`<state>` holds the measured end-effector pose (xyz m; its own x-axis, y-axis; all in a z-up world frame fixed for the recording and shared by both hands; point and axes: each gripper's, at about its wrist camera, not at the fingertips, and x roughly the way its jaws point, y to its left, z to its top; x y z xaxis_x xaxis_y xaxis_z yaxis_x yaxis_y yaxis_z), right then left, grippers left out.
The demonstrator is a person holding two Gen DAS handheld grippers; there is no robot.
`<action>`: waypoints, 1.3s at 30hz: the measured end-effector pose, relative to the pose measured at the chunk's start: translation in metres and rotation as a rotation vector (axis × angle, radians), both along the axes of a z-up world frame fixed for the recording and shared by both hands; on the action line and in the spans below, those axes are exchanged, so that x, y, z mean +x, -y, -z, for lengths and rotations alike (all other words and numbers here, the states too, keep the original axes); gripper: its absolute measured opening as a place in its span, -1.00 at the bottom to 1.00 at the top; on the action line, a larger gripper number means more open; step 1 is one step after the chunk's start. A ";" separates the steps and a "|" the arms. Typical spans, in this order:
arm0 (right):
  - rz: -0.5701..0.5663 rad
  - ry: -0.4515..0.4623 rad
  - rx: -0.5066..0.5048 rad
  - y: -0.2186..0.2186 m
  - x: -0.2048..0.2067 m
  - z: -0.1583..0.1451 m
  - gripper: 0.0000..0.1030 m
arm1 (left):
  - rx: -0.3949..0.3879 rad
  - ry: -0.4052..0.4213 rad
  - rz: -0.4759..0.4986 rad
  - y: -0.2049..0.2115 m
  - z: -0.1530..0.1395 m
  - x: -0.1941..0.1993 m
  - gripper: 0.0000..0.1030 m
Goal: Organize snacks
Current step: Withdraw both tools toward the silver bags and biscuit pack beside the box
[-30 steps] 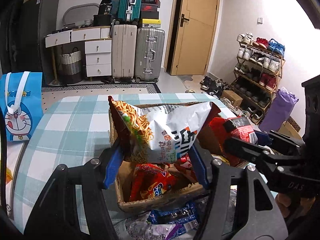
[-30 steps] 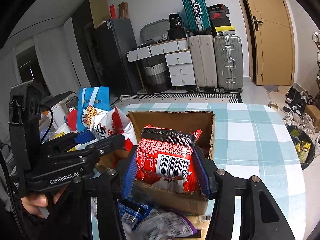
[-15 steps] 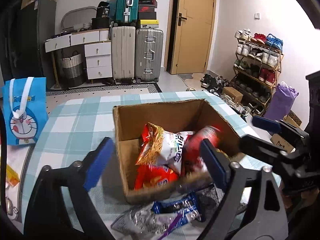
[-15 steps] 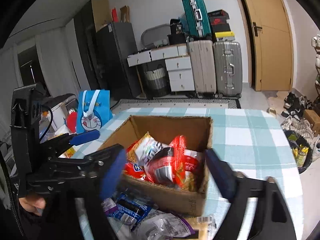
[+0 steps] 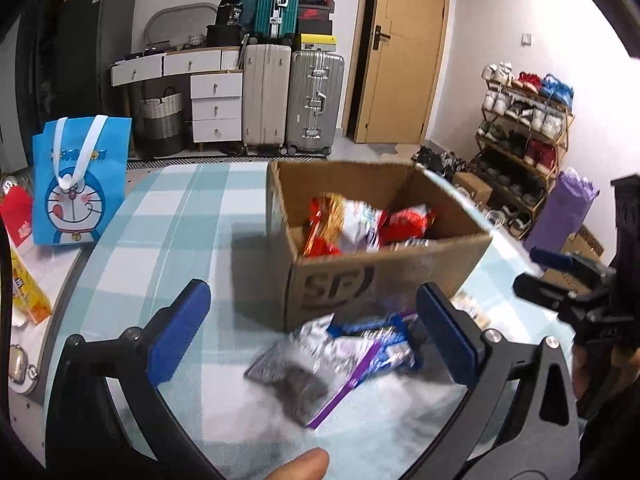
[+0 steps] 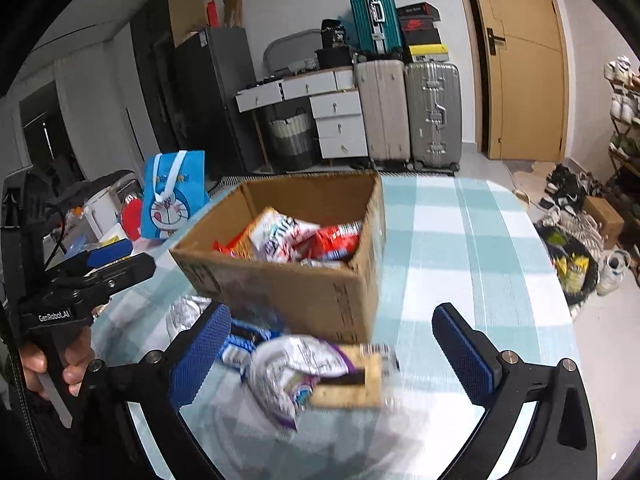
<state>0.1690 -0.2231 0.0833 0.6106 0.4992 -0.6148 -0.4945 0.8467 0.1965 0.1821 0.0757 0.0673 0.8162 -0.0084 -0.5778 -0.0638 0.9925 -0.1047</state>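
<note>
Both the left tongs and right tongs, jaws just opened and empty, hang near the cardboard box, the loose snack packets on the surface likely next.

White walls, wooden door, suitcases by white drawers, shoe rack

**Both tools wide apart and empty**

The left tool tilts downward, its blue pads spread wide after just opening, nothing pressed between them. A fingertip shows below it. The right tool tilts down likewise, jaws just opened wide and gripping nothing. In the right wrist view, a hand grips the left tool's handle.
</note>
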 end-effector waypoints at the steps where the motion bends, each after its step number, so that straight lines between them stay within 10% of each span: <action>1: 0.001 -0.005 -0.003 0.002 -0.003 0.004 0.99 | 0.007 -0.005 -0.001 0.000 0.002 -0.003 0.99; 39: -0.064 -0.191 -0.223 -0.003 0.023 0.081 0.99 | -0.004 -0.146 0.030 -0.009 0.061 -0.003 0.99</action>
